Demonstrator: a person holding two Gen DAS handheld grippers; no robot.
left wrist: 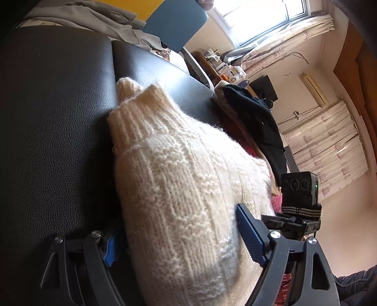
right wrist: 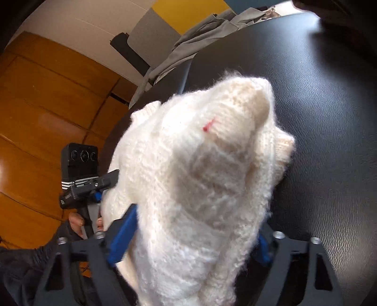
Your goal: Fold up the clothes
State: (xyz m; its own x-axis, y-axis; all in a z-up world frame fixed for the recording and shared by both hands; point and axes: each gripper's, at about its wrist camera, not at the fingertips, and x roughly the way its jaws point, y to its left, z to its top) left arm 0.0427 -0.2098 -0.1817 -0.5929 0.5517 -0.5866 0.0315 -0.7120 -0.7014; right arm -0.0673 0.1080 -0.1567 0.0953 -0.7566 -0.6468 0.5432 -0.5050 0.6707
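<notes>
Two clothes piles (left wrist: pixel 254 117) (grey (left wrist: pixel 99 16), dark) beyond sweater (left wrist: pixel 179 179)

Black leather-grain table (left wrist: pixel 59 117), centre and left of frame. Bright window (left wrist: pixel 259 16) at the top, pale patterned curtains (left wrist: pixel 329 150) at right. Cream walls; air conditioner (left wrist: pixel 315 89) high on one. Cluttered wooden shelf (left wrist: pixel 219 66) beyond the table. Wood-panelled wall (right wrist: pixel 47 106). Grey cloth (right wrist: pixel 200 35) heaped at the table's far edge.

Sweater (left wrist: pixel 179 179) lies on surface (left wrist: pixel 59 117), cuff end (left wrist: pixel 132 98) pointing away. Left tongs (left wrist: pixel 181 244) straddle its near end; right tongs (right wrist: pixel 188 237) straddle a bunched part. Clothes pile (left wrist: pixel 256 117) off surface's right edge; more cloth (left wrist: pixel 94 14) behind, at far end.
</notes>
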